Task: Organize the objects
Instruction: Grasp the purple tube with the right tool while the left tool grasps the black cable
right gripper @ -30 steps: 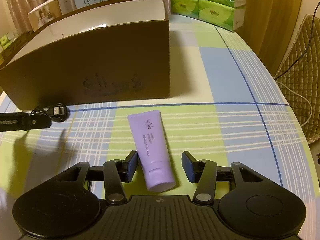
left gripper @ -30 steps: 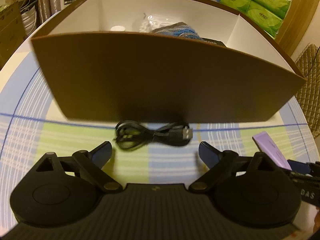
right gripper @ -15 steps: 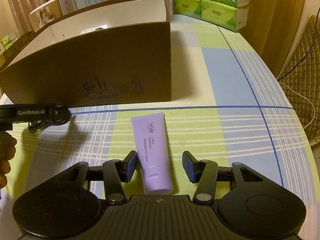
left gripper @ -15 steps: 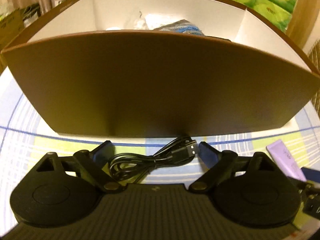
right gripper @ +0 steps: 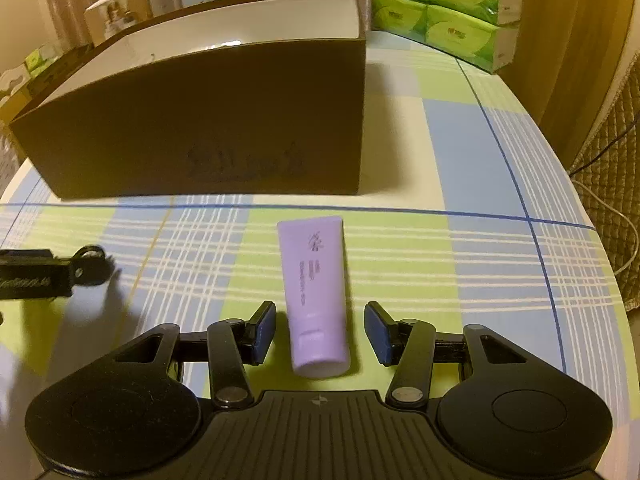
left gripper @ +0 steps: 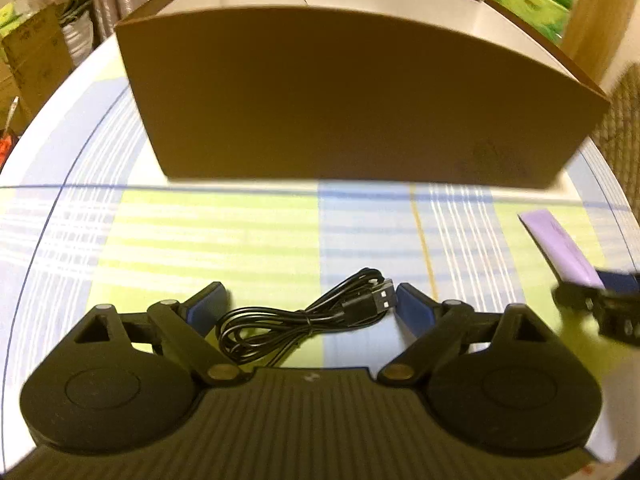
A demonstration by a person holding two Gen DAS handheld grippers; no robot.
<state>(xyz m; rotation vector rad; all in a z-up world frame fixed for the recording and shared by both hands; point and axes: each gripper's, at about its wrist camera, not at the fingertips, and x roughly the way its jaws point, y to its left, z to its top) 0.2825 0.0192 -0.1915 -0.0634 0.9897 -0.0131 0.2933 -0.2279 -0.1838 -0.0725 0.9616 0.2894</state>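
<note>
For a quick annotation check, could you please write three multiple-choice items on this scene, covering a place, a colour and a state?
1. Where does the bundled black USB cable lie?
A. inside the box
B. on the checked tablecloth, between the left gripper's fingers
C. on the tissue packs

2. What colour is the soft plastic tube?
A. lilac
B. red
C. white

3. How is the right gripper?
A. shut on the tube
B. open, astride the tube
C. holding the cable

Key: 1 B, the cable rests on cloth before the brown cardboard box; 2 A, its body is lilac; 3 B, gaps show on both sides.
</note>
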